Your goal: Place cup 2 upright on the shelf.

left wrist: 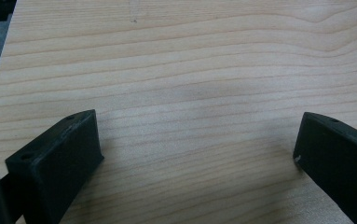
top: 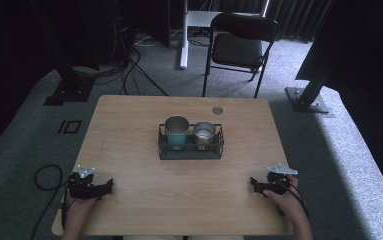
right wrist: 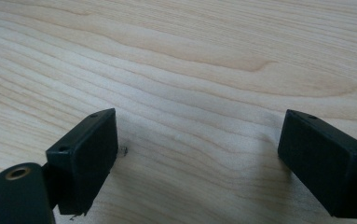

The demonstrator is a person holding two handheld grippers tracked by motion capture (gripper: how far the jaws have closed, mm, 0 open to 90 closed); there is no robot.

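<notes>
cups point(top: 190, 132) in rack point(top: 191, 151), well apart from both open tongs point(top: 110, 186).

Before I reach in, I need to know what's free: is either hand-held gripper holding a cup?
No: both cups stand in the rack mid-table, apart from both open hand-held grippers.

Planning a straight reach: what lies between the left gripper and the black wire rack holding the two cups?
Nothing: in the high view, only bare wooden table separates the left gripper from the black wire rack with its teal and metal cups.
</notes>
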